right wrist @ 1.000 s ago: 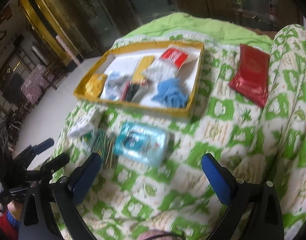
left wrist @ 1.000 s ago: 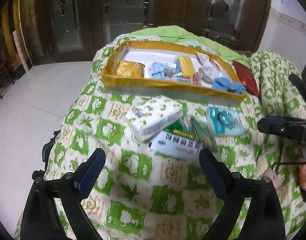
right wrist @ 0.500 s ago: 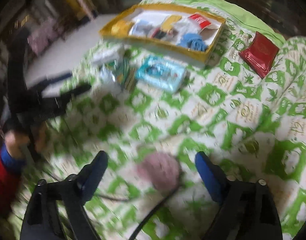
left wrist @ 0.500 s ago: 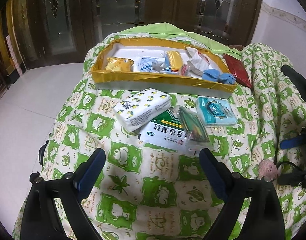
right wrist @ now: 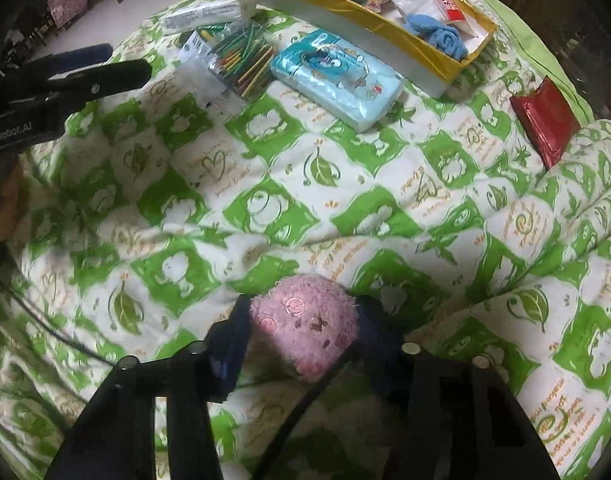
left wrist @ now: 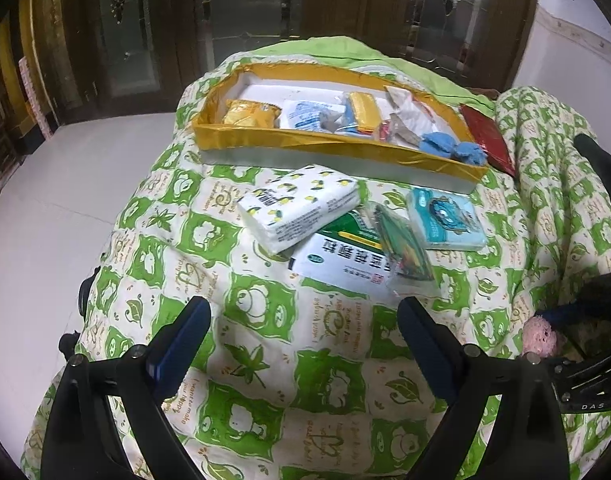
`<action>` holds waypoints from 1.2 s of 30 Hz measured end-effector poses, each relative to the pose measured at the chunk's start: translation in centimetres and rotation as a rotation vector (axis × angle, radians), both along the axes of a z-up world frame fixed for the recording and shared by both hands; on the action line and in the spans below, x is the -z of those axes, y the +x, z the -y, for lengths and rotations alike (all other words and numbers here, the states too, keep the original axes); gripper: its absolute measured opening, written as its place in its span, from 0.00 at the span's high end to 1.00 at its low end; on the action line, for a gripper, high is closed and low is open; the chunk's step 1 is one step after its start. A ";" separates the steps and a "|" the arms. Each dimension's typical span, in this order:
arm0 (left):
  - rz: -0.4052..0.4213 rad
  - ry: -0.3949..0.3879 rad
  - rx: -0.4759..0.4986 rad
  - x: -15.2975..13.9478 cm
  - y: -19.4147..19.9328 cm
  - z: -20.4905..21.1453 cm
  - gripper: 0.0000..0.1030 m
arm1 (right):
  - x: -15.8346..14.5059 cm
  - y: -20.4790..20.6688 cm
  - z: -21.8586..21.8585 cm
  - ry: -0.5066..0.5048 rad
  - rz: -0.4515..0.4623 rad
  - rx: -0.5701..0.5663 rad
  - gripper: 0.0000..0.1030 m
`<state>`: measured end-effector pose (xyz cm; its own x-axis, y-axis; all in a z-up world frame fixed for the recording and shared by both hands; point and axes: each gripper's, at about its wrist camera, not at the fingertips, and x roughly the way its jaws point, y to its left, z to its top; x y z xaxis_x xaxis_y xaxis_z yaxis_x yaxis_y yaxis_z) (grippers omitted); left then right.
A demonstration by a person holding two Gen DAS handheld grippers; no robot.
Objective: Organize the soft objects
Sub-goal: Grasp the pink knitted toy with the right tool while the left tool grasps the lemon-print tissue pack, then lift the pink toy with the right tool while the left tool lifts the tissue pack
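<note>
A fluffy pink plush ball (right wrist: 305, 320) lies on the green-and-white quilt (right wrist: 345, 184). My right gripper (right wrist: 301, 330) points down over it, its jaws closing, and a blue pad touches the ball on each side. The ball (left wrist: 539, 334) also shows at the right edge of the left wrist view. My left gripper (left wrist: 303, 308) hovers open over bare quilt (left wrist: 265, 360), nothing between its fingers, short of a lemon-print tissue pack (left wrist: 301, 208). A yellow-edged tray (left wrist: 305, 148) at the back holds snack packets and a blue cloth (left wrist: 453, 148).
In front of the tray lie a white-and-green medicine box (left wrist: 341, 264), a bag of coloured sticks (right wrist: 237, 60) and a light-blue tissue pack (right wrist: 337, 76). A red packet (right wrist: 545, 120) rests right of the tray. A black cable (right wrist: 305, 392) runs under the ball.
My right gripper swung down from facing the tray to above the pink ball, and its jaws narrowed onto it. The left gripper barely shifted and stays open.
</note>
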<state>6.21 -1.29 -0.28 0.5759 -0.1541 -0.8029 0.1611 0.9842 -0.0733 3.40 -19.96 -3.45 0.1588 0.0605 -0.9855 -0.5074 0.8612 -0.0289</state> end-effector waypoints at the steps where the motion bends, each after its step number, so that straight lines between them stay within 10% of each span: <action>1: -0.004 -0.001 -0.007 0.1 0.2 -0.1 0.09 | 0.0 0.3 -0.1 0.007 0.005 0.008 0.51; 11: 0.022 0.048 -0.010 -0.8 3.0 -0.7 0.09 | -2.4 4.5 0.7 0.332 0.079 0.158 0.53; 25: -0.089 0.014 0.203 1.1 9.7 0.9 0.09 | -1.8 4.9 1.7 0.389 0.034 0.180 0.53; 36: -0.083 -0.101 0.198 0.8 7.9 0.3 0.42 | -0.8 5.0 0.7 0.343 0.025 0.169 0.53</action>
<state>14.08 -1.61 -1.12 0.4588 -0.3398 -0.8210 0.3400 0.9208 -0.1911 8.43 -20.69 -2.67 0.2183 0.3574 -0.9081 -0.3602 0.8943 0.2654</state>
